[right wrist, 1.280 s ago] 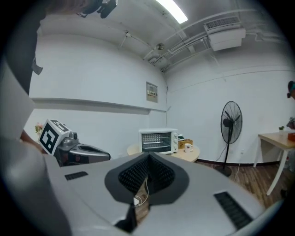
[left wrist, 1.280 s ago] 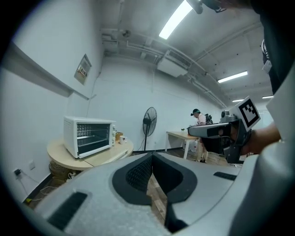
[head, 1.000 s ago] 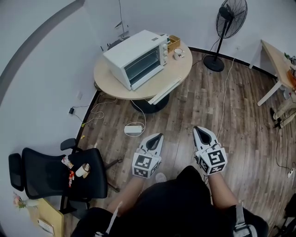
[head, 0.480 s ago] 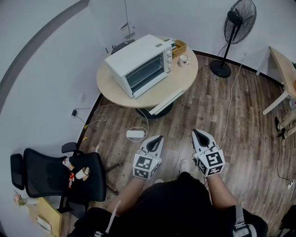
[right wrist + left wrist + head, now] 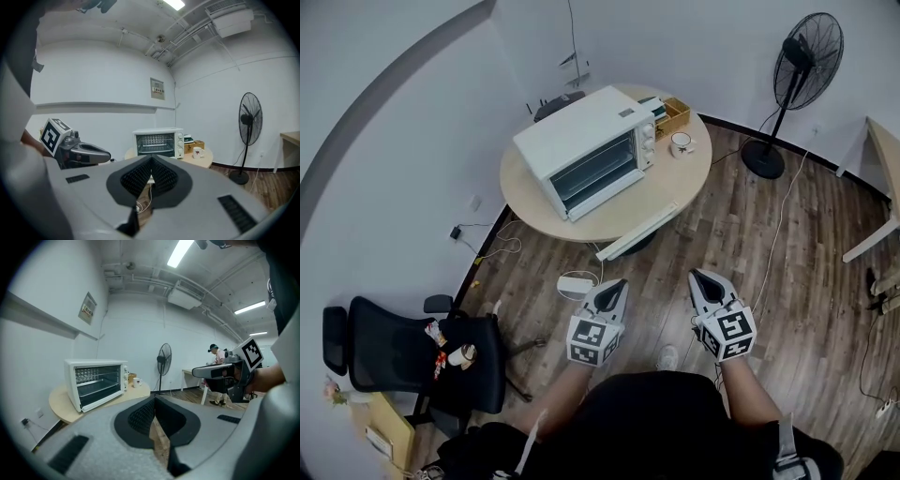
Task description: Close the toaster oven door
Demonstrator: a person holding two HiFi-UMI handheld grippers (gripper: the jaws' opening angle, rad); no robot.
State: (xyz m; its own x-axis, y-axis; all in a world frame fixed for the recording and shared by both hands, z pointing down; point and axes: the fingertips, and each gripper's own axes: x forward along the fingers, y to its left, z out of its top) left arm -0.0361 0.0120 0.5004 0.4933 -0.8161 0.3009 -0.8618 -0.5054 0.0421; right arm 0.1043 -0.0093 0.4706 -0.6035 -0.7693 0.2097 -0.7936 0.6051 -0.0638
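White toaster oven (image 5: 586,150), on the round wooden bench (image 5: 670,192), sits lower and larger in the head view than a second ago: I have been carrying both tools towards it across the plank floor (image 5: 787,272). Left tool (image 5: 619,283) and right tool (image 5: 698,275) are each clenched on nothing, pointing at the oven and still well apart from the bench. The racks show plainly through the oven's front in both gripper views, and the door appears to hang ajar, though at this range I cannot be sure. I judge the approach under way and the closing push not yet begun. Beside the oven stand a mug (image 5: 682,143) and a small wooden box (image 5: 673,112). Room: pedestal fan (image 5: 806,56) at right, black office chair (image 5: 403,356) at left.
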